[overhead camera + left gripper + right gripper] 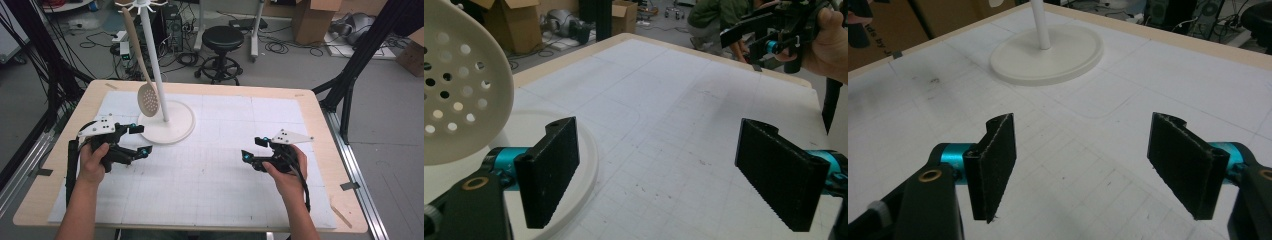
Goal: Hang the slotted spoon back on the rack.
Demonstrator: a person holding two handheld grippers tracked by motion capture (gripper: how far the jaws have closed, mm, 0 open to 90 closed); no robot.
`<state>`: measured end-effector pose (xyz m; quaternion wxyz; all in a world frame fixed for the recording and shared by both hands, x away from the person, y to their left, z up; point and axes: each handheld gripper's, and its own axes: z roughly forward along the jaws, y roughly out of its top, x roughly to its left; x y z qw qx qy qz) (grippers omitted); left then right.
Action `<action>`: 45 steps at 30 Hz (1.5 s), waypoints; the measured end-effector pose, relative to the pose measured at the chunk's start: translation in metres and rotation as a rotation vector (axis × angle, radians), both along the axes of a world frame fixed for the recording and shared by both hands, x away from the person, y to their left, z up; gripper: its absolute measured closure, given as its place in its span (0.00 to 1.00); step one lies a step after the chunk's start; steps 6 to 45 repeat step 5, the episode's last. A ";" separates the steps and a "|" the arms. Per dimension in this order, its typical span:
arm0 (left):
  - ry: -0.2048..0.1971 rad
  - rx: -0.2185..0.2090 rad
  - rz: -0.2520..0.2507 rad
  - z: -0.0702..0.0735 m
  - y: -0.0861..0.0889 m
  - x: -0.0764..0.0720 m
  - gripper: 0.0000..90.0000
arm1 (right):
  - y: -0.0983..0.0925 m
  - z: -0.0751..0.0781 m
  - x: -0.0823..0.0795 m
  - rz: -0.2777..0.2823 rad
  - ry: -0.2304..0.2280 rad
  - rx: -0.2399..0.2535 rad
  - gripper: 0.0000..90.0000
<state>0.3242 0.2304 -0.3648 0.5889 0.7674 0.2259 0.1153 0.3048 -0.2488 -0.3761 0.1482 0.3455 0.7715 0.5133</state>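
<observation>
Both claws are spread wide with nothing between their jaws: my left gripper [136, 140] hovers over the white mat [215, 190] just beside the round base of the stand [170, 127], and my right gripper [254, 149] hangs well apart from it. From the stand's hooks a slotted spoon [145, 87] dangles, its perforated bowl close above my left jaw.
</observation>
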 end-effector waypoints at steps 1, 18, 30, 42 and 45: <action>0.001 0.003 -0.001 0.000 0.000 0.000 0.21 | 0.000 0.000 0.000 -0.001 0.000 -0.001 0.30; 0.003 0.015 0.002 -0.001 0.000 0.000 0.21 | 0.000 -0.001 0.000 -0.003 0.004 0.000 0.30; 0.003 0.015 0.002 -0.001 0.000 0.000 0.21 | 0.000 -0.001 0.000 -0.003 0.004 0.000 0.30; 0.003 0.015 0.002 -0.001 0.000 0.000 0.21 | 0.000 -0.001 0.000 -0.003 0.004 0.000 0.30; 0.003 0.015 0.002 -0.001 0.000 0.000 0.21 | 0.000 -0.001 0.000 -0.003 0.004 0.000 0.30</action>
